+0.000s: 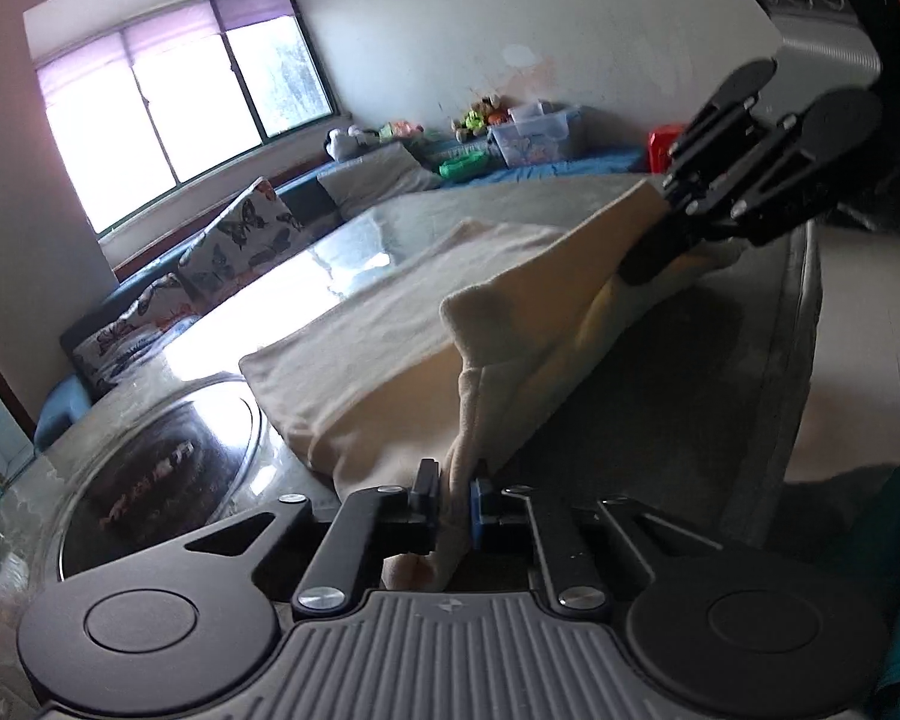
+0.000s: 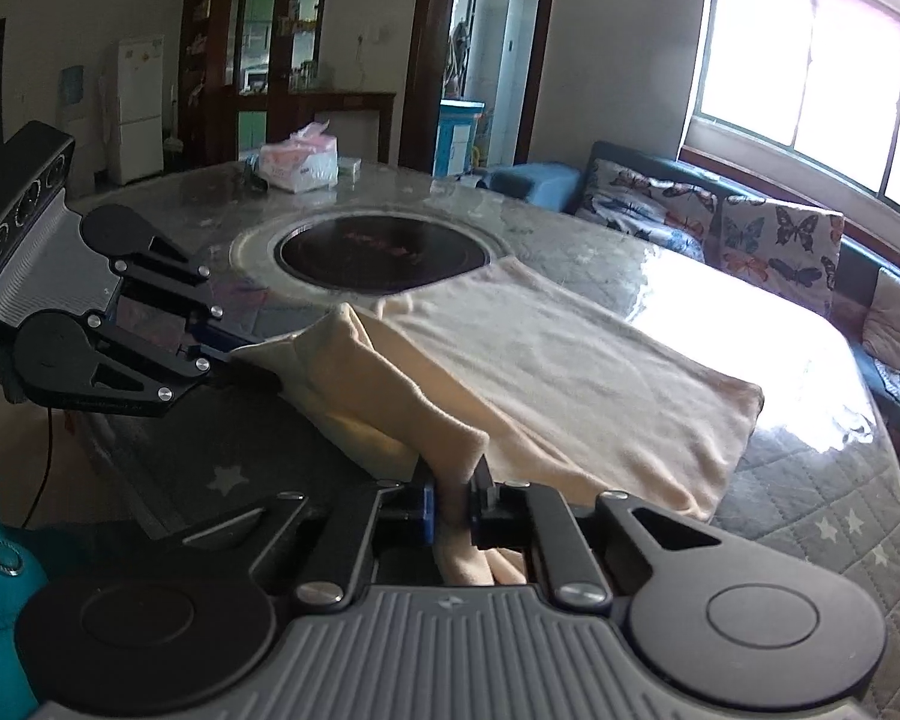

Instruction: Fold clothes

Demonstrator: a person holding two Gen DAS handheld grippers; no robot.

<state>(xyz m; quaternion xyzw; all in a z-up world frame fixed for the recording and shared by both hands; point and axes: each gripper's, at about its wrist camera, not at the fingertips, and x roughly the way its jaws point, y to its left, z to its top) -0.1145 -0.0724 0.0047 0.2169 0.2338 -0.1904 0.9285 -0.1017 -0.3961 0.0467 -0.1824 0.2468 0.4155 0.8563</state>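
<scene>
From the left wrist camera, the left hand-held gripper (image 1: 455, 507) sits at 6 o'clock with its jaws pinched narrow on one corner of the cream garment (image 1: 390, 336). The cloth rises from that pinch and runs up toward 2 o'clock, where the right hand-held gripper (image 1: 660, 240) clamps the other end of the same edge. Between the two, the lifted edge hangs slack in a raised fold, while the rest of the garment lies flat on the worktop (image 1: 690, 372), reaching toward 10 o'clock. Holding both ends likely keeps the edge straight, so it can be carried over the flat part as one even fold. A dark round inset (image 1: 162, 480) in the worktop lies just beside the garment at 8 o'clock.

From the right wrist camera, the right hand-held gripper (image 2: 450, 507) is at 6 o'clock, closed tight on a bunch of the cream garment (image 2: 570, 372) that spills back between its fingers. The left hand-held gripper (image 2: 252, 354) comes in at 9 o'clock, gripping the far corner. The flat body of the garment spreads toward 3 o'clock across the worktop (image 2: 810, 492). The round inset (image 2: 384, 252) sits at 12 o'clock, its rim touched by the garment's far edge; a tissue pack (image 2: 299, 163) stands well apart beyond it.
</scene>
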